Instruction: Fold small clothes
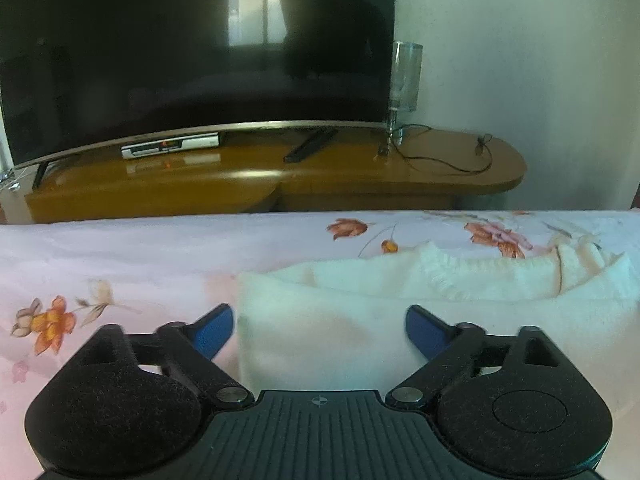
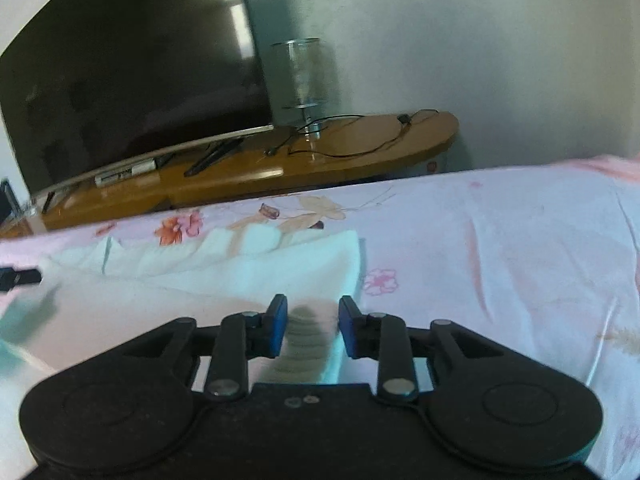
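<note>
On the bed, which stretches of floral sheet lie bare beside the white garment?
Bare floral sheet runs right of the white garment, toward the pink edge. Another bare patch lies left of the garment's folded edge, below the TV stand. Crowded: the stand top, with television, cables and glass vase.

Surface: a bed (image 1: 120,256) carried everything, covered in a pale pink sheet (image 2: 500,240) printed with orange and pink flowers.
Sheet state: it lay mostly smooth, with soft creases toward the right side in the right wrist view.
On it: a white fleecy garment (image 1: 340,320) lay flat, directly on the sheet.
Garment edges: its left edge ran straight; its far edge was rumpled, near the bed's far side.
</note>
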### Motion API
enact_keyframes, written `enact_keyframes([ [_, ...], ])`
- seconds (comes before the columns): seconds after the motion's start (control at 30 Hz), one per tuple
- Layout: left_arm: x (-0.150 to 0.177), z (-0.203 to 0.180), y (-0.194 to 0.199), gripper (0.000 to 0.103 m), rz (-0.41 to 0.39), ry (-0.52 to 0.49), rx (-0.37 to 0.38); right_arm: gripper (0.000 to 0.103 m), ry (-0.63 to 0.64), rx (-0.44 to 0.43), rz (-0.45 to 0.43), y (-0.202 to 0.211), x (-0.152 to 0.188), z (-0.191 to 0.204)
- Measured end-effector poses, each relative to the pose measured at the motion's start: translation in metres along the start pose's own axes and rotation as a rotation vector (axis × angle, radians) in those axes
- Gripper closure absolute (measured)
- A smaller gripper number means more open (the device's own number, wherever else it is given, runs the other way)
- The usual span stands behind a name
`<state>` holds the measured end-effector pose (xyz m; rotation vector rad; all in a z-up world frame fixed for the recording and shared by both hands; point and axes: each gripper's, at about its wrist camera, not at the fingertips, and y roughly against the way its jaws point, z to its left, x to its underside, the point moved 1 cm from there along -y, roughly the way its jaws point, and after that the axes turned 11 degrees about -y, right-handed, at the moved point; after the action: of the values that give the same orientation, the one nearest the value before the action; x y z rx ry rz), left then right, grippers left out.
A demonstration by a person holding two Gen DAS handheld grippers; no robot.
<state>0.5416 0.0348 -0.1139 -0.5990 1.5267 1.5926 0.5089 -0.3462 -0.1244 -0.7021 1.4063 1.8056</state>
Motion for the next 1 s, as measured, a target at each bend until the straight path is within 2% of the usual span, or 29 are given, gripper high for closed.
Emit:
enact_keyframes([
  [0.03, 0.001, -0.002, -0.006, 0.014, 0.014, -0.013, -0.009, 0.078, 0.025, 0.011, 0.007, -0.002, 0.003, 0.002],
  [0.07, 0.005, -0.002, -0.017, 0.012, 0.065, -0.006, -0.026, 0.078, 0.051, 0.021, 0.001, -0.003, 0.005, 0.002],
  [0.1, 0.012, 0.004, -0.024, 0.011, 0.086, 0.05, 0.002, 0.078, 0.06, 0.027, -0.005, -0.003, 0.008, 0.002],
  [0.17, 0.011, 0.016, -0.025, 0.011, 0.089, 0.111, 0.008, 0.077, 0.051, 0.035, -0.005, -0.004, 0.006, 0.0],
  [0.27, 0.009, 0.019, -0.022, 0.011, 0.088, 0.101, -0.024, 0.077, 0.027, 0.023, -0.029, 0.001, -0.001, -0.002],
  [0.37, 0.0, 0.011, -0.012, 0.011, 0.014, 0.089, -0.022, 0.077, 0.046, -0.01, -0.068, -0.003, -0.008, 0.001],
  [0.43, -0.006, 0.004, -0.015, 0.011, 0.0, 0.074, -0.003, 0.077, 0.064, -0.033, -0.062, -0.016, -0.012, 0.006],
  [0.53, -0.009, 0.002, -0.029, 0.011, 0.022, 0.033, 0.029, 0.079, 0.091, -0.011, -0.022, -0.036, -0.013, 0.013],
  [0.57, -0.005, 0.004, -0.038, 0.008, 0.063, 0.033, 0.031, 0.079, 0.081, -0.006, -0.013, -0.04, -0.014, 0.012],
  [0.67, -0.002, 0.018, -0.044, 0.005, 0.085, 0.096, 0.057, 0.08, 0.021, 0.016, -0.016, -0.041, -0.017, 0.001],
  [0.7, -0.001, 0.019, -0.043, 0.005, 0.09, 0.086, 0.039, 0.08, 0.005, 0.013, -0.016, -0.041, -0.017, -0.002],
  [0.73, 0.001, 0.02, -0.037, 0.005, 0.088, 0.082, 0.016, 0.08, -0.009, 0.008, -0.014, -0.041, -0.017, -0.004],
  [0.8, 0.009, 0.023, -0.019, 0.005, 0.07, 0.077, 0.023, 0.08, -0.007, 0.016, -0.013, -0.037, -0.018, -0.004],
  [0.87, 0.024, 0.031, 0.007, 0.005, 0.067, 0.067, 0.024, 0.072, -0.011, 0.017, -0.023, -0.024, -0.016, -0.005],
  [0.93, 0.044, 0.039, 0.033, 0.005, 0.055, 0.051, 0.038, 0.07, -0.04, 0.003, -0.034, 0.0, -0.008, -0.013],
  [1.0, 0.07, 0.044, 0.061, 0.005, 0.09, 0.022, 0.034, 0.068, -0.052, -0.017, -0.033, 0.03, 0.009, -0.022],
])
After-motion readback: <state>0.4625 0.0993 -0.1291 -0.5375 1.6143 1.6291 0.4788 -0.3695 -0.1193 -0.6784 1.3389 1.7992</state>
